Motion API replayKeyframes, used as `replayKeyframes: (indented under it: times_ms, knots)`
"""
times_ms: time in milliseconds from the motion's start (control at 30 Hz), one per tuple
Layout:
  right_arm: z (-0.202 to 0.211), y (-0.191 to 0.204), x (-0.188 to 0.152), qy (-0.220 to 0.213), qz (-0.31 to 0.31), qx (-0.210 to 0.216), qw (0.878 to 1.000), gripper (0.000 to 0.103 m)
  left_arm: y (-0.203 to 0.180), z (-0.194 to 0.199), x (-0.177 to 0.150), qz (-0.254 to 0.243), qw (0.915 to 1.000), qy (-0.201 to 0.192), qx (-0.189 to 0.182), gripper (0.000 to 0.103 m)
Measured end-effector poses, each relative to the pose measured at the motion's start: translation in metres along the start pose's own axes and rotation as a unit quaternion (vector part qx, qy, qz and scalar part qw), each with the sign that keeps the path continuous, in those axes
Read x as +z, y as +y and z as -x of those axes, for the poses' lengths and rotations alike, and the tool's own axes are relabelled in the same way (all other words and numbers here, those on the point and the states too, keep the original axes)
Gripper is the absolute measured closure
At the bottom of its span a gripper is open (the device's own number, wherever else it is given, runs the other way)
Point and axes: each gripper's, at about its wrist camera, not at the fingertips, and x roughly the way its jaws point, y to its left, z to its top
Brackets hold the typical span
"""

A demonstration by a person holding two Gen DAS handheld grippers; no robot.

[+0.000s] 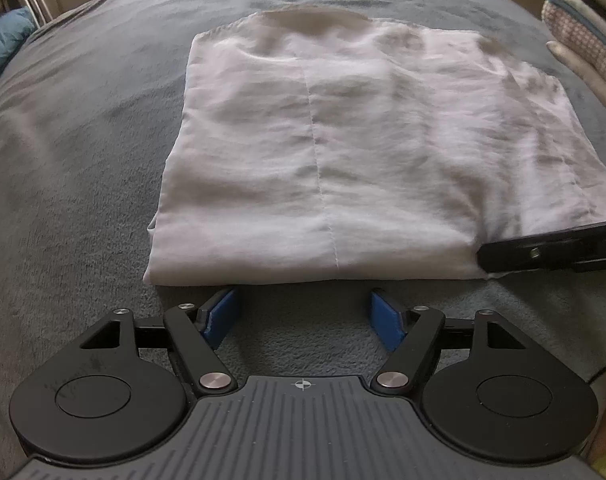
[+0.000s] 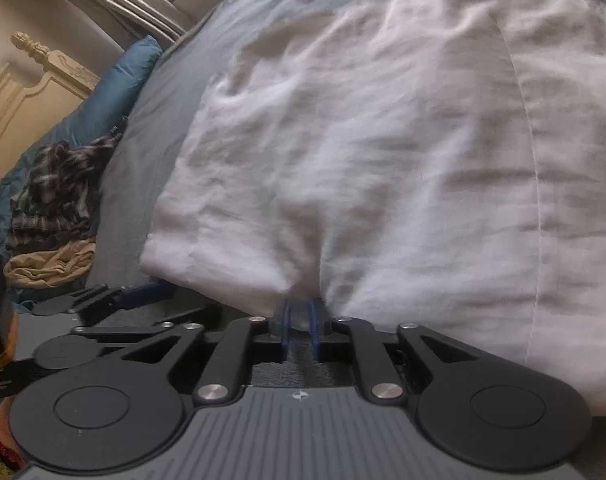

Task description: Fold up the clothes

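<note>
Just ahead of the left gripper, jaws spread and empty, lies the white thin woven garment, doubled flat on the grey fleece blanket. Right gripper pinches its near edge. Cloth judged light, limp, wrinkle-prone; hold at corners. Crumpled plaid clothes far left, clear.

One white garment was laid folded on one grey bed, just ahead of the fingers. Two grippers were counted: the left gripper, with two blue fingers spread apart, and the right gripper, with two fingers pinched on the garment's edge. One heap of clothes and one blue pillow were seen far left of the right fingers.
</note>
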Motion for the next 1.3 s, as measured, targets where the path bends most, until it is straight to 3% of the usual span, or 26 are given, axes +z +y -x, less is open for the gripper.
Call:
replayKeyframes:
  times_ms: [167,467,600,767,900,1067,1300]
  knots:
    - [0.024,-0.015,-0.004,-0.019,-0.036,0.008,0.999,0.083,0.000,-0.002,0.001,0.001,1.0000,0.004,0.001,0.031]
    - [0.075,-0.074,-0.026,-0.049,-0.127,-0.036,0.990,0.082,0.003,-0.003,0.002,0.009,0.9999,0.006,-0.003,0.029]
    - [0.096,-0.075,-0.034,-0.052,-0.115,-0.066,0.990,0.080,0.004,-0.005,0.003,0.013,0.9999,0.007,-0.006,0.029]
    - [0.097,-0.033,-0.027,-0.056,-0.006,-0.076,0.996,0.078,0.005,-0.006,0.004,0.013,0.9999,0.007,-0.007,0.028]
    - [0.079,0.015,-0.016,-0.052,0.112,-0.081,0.989,0.077,0.006,-0.005,0.005,0.016,0.9998,0.007,-0.010,0.028]
    - [0.047,0.070,-0.011,-0.038,0.260,-0.080,0.962,0.071,0.013,0.000,0.006,0.032,0.9993,0.006,-0.018,0.028]
    - [0.006,0.110,-0.014,-0.035,0.364,-0.096,0.926,0.068,0.045,0.020,0.011,0.070,0.9971,-0.026,-0.010,0.028]
